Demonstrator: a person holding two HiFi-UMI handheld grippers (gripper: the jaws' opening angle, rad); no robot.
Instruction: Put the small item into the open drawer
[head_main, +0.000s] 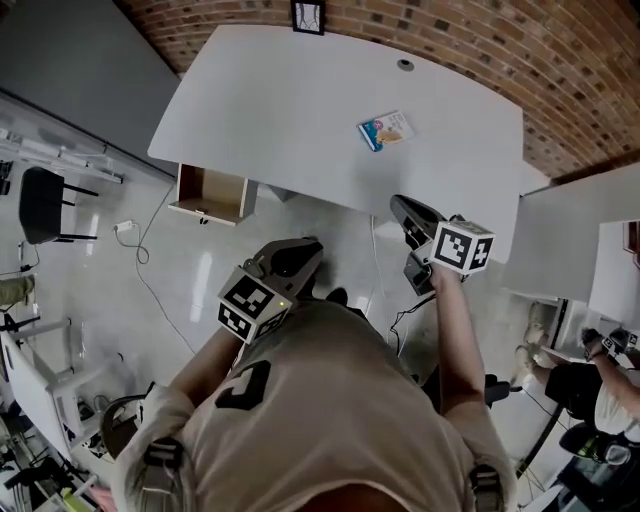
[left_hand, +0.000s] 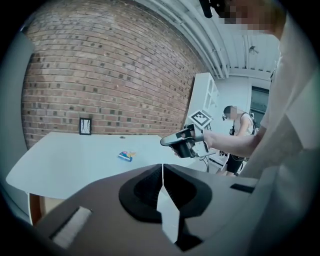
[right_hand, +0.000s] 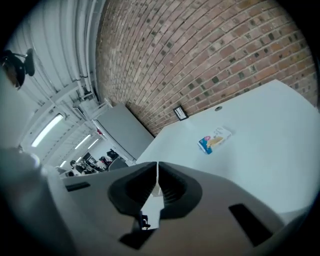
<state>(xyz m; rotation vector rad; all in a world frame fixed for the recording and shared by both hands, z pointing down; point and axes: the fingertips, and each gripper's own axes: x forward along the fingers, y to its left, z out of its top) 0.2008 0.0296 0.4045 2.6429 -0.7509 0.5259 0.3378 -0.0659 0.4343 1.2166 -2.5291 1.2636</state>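
The left gripper and right gripper are held with jaws pressed together, nothing between them — the small packet is recorded lying flat on the white desk, well apart from the open drawer.

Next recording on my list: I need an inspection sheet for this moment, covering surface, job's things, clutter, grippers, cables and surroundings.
Surface: white table, mostly bare, with a round cable hole near its far edge.
Job's things: small packet lying flat on the table, untouched; drawer pulled open under the table's left end, nothing seen inside.
Clutter: small framed picture at the table's far edge, by the wall.
Grippers: left gripper and right gripper both shut and empty, held well short of the packet.
Cables: plug and cable on the floor left of the drawer.
Surroundings: brick wall, black chair, another person standing off to the right.
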